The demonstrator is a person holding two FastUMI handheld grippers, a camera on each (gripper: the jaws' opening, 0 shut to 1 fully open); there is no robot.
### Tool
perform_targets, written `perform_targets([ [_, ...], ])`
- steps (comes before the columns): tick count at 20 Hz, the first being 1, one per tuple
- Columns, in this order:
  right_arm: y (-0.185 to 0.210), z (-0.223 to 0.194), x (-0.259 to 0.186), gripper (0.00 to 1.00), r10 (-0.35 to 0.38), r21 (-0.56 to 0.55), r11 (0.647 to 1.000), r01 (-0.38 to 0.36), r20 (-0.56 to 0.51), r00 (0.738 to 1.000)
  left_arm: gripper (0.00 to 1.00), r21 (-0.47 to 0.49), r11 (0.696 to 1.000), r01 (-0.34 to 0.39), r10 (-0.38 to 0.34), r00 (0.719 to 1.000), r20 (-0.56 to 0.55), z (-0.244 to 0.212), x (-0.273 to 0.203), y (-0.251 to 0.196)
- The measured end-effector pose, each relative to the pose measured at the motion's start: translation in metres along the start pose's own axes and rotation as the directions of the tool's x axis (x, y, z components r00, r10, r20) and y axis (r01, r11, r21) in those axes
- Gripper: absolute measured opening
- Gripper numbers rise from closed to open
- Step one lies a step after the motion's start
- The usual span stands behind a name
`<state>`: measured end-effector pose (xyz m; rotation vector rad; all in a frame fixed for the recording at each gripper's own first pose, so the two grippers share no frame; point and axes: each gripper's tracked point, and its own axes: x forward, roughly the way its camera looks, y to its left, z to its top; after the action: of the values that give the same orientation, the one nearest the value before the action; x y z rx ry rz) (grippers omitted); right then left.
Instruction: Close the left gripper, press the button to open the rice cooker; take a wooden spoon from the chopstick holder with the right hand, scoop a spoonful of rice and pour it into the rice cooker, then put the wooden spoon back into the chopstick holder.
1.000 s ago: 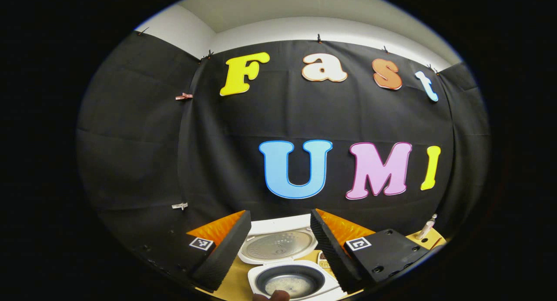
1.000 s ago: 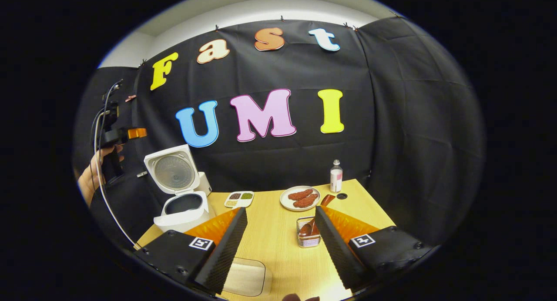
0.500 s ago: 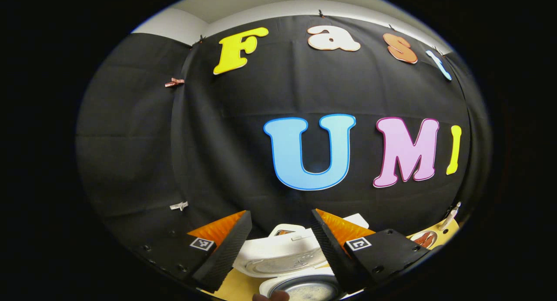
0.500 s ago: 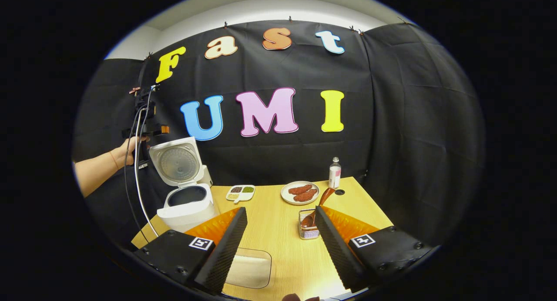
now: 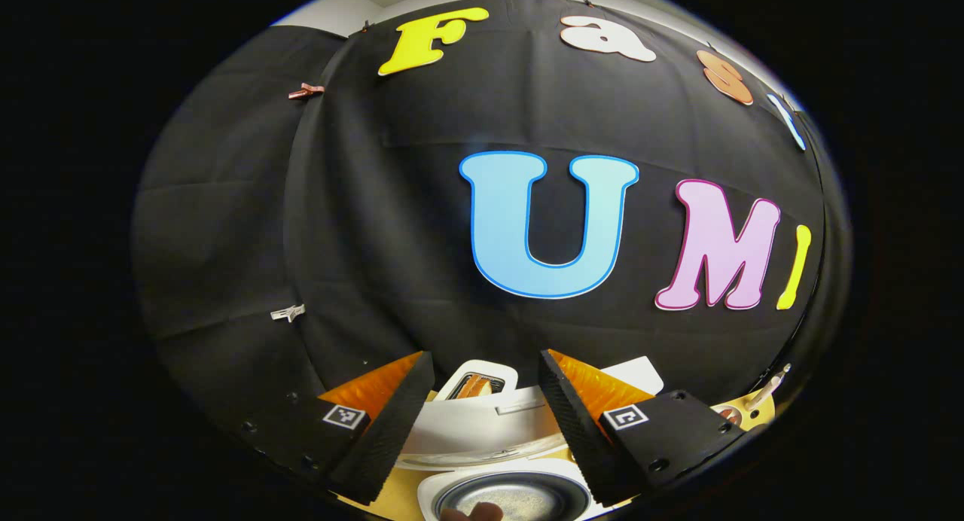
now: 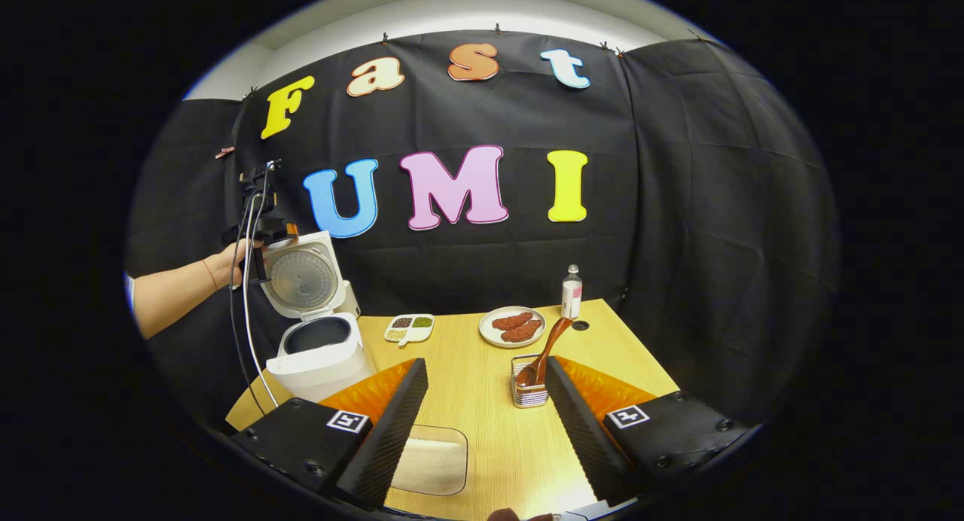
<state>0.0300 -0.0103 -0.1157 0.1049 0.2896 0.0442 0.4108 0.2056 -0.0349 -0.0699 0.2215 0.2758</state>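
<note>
Both grippers stand with their fingers spread wide and nothing between them. Seen in the right gripper view, the right gripper (image 6: pixel 486 423) hangs above the wooden table (image 6: pixel 482 355), its fingers framing a bare strip of tabletop, with a clear tray of rice (image 6: pixel 431 468) lying just beside its left finger. Ahead of its right finger stands the wire chopstick holder (image 6: pixel 529 391), and the wooden spoon (image 6: pixel 544 351) rests in it, bowl down, handle tilted up to the right. Beyond it sit a plate of sausages (image 6: pixel 514 327), a small bottle (image 6: pixel 571 291) and a divided dish of grains (image 6: pixel 409 327). At the table's left edge the white rice cooker (image 6: pixel 320 355) is open, its lid upright. The left gripper (image 6: pixel 260 212) is held in a hand (image 6: pixel 230 261) just behind that lid. In the left gripper view, the left gripper (image 5: pixel 482 423) looks down over the upright lid (image 5: pixel 489 423) into the cooker's dark inner pot (image 5: pixel 516 495), which holds some rice at the bottom.
</note>
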Motion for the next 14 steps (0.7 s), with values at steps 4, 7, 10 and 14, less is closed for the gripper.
perform_targets([
  [4, 0.007, 0.003, 0.006, 0.99, 0.042, 0.009, 0.999, -0.042, -0.002, 0.999, 0.99, 0.007, 1.0, 0.005, -0.005, 1.0, 0.002, -0.014, -0.031, -0.009],
  [7, 0.015, 0.01, 0.012, 0.98, 0.089, 0.011, 0.996, -0.089, 0.007, 0.996, 0.99, 0.0, 1.0, 0.008, -0.008, 1.0, -0.013, -0.034, -0.063, -0.018],
  [10, 0.023, 0.013, 0.016, 0.98, 0.15, 0.001, 0.989, -0.15, -0.002, 0.989, 1.0, -0.024, 1.0, -0.001, 0.0, 0.999, -0.043, -0.061, -0.091, -0.028],
  [14, 0.028, 0.01, 0.02, 0.98, 0.229, -0.012, 0.973, -0.23, -0.044, 0.972, 1.0, -0.058, 0.998, -0.02, 0.012, 0.992, -0.129, -0.109, -0.112, -0.039],
])
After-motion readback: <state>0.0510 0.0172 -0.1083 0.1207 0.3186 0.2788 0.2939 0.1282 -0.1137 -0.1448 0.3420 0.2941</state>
